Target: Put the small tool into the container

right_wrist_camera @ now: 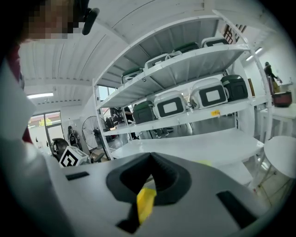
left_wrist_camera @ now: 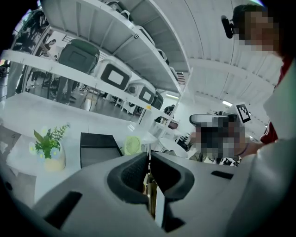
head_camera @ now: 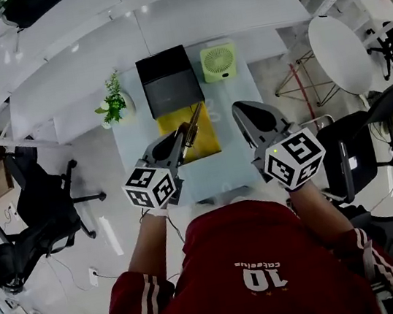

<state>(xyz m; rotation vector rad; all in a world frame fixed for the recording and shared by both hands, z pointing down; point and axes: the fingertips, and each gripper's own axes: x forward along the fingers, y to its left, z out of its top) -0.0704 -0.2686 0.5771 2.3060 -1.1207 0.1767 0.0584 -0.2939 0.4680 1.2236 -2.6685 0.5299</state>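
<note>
One tool, already lifted: the left gripper [head_camera: 179, 142] is clamped on the small tool [head_camera: 193, 125] above the yellow mat [head_camera: 209, 142], just short of the black container [head_camera: 170, 83].

The tool's long axis runs away from the jaws, slanting far and slightly right, its tip close to the container's near edge, so the container lies straight ahead on the far side and the left hand is the nearer one. The right gripper [head_camera: 243, 112] hangs beside it with jaws pressed together on nothing. Only the left gripper view shows the pads [left_wrist_camera: 134, 173] squeezing the thin shaft [left_wrist_camera: 151, 194]. The right gripper view shows just a sliver of mat below its closed jaws.
</note>
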